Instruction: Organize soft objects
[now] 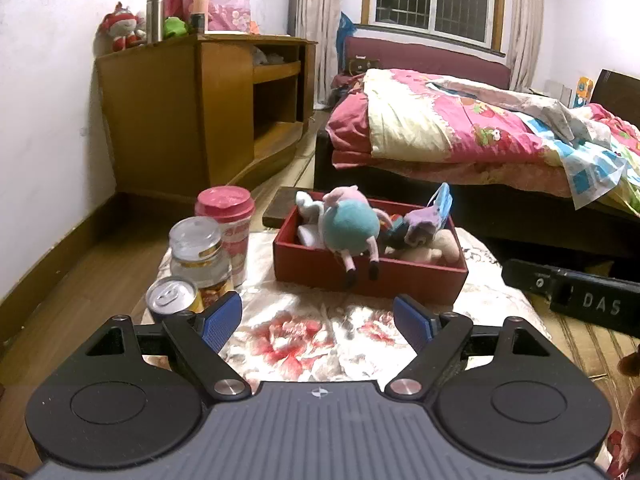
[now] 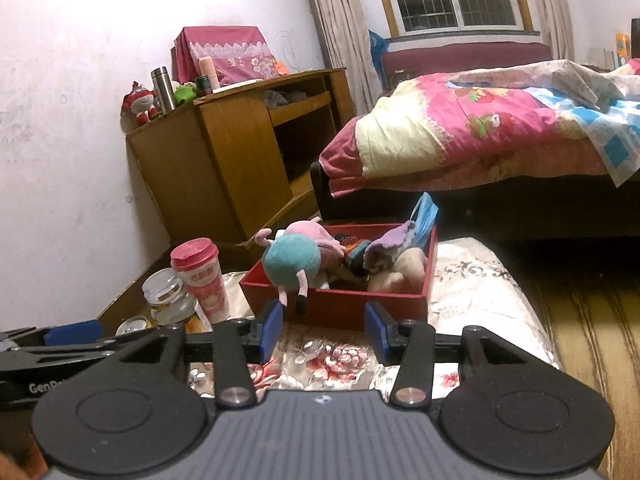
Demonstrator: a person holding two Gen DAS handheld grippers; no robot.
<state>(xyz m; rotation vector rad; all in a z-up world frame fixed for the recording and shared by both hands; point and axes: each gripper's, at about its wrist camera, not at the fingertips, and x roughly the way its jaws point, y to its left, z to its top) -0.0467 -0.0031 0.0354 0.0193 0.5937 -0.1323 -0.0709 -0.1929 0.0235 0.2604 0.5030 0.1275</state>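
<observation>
Inside the red box point(image 1: 370, 276) the toys overlap: the teal-and-pink plush point(image 1: 352, 226) hides most of a white toy point(image 1: 306, 204) behind it, and a beige plush point(image 1: 436, 250) lies half under a purple one point(image 1: 424, 222), so their shapes cannot be made out. A dark item point(image 2: 346, 240) wedged between them is perhaps another toy. The drink can point(image 1: 172, 300) is partly covered by the left gripper's blue pad point(image 1: 222, 320). The other gripper point(image 1: 584, 300) is cut by the left wrist view's right edge. Lettering on the pink cup point(image 2: 204, 280) is too blurred to read.
</observation>
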